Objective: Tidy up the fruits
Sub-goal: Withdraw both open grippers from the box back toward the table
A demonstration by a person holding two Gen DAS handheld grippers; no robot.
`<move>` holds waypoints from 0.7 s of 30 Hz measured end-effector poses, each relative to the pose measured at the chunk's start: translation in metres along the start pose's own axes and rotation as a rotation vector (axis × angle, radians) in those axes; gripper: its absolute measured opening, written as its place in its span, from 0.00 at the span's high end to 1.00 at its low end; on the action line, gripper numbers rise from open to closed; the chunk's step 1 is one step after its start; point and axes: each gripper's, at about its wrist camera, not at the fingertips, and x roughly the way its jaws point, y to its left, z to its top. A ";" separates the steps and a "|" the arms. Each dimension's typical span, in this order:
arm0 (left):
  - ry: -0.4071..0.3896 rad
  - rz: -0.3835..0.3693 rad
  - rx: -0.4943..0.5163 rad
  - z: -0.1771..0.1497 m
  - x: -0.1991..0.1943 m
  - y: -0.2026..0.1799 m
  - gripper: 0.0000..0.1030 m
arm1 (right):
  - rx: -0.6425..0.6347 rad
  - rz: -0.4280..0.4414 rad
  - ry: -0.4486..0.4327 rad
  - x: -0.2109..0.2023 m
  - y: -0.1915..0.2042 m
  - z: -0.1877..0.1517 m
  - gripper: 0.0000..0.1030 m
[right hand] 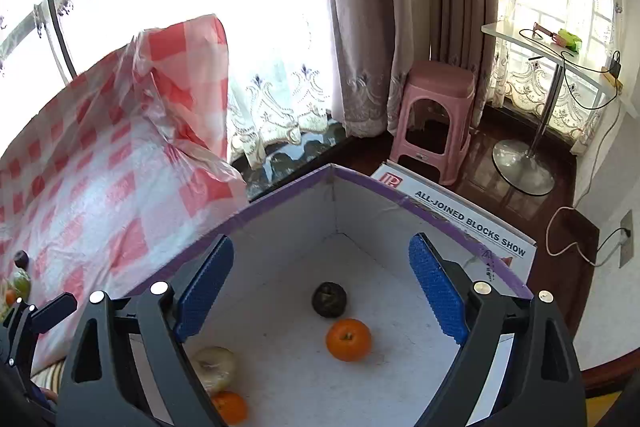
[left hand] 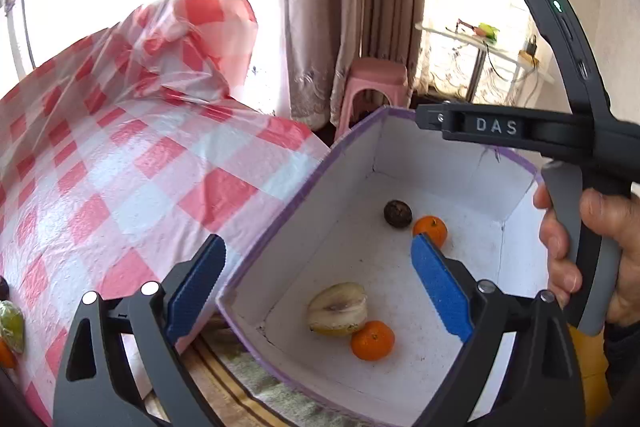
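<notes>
fruits are seen in a white box, with both grippers wide open above it.

the left gripper (left hand: 318,287) is held over the near left corner of the box (left hand: 404,147), low in the left wrist view; its jaws are spread wide and nothing is held. the right gripper (right hand: 322,291) is held over the box too, jaws spread wide, nothing held. in the left wrist view, four fruits are seen on the box floor: a dark round fruit (left hand: 397,213) and an orange (left hand: 430,229) close together in the middle right, and a cut pale fruit (left hand: 337,308) touching a second orange (left hand: 372,340) lower down. the red and white checked cloth (left hand: 120,167) fills the left of the frame. more fruit (left hand: 10,327) is seen at the far left edge on the cloth. a hand (left hand: 592,251) on a gripper handle is seen at the right edge.
</notes>
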 end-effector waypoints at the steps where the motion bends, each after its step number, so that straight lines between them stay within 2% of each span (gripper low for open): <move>1: -0.027 0.018 -0.019 -0.001 -0.010 0.004 0.09 | 0.016 0.021 -0.018 -0.007 0.006 0.001 0.16; 7: -0.177 0.161 -0.153 -0.014 -0.069 0.047 0.09 | 0.083 0.161 -0.078 -0.034 0.061 -0.018 0.15; 12: -0.257 0.303 -0.300 -0.041 -0.119 0.096 0.08 | 0.070 0.267 -0.069 -0.041 0.123 -0.037 0.15; 15: -0.295 0.365 -0.399 -0.059 -0.146 0.126 0.07 | 0.033 0.329 -0.052 -0.045 0.159 -0.048 0.15; 21: -0.361 0.442 -0.549 -0.098 -0.191 0.171 0.07 | -0.099 0.429 -0.023 -0.051 0.231 -0.080 0.15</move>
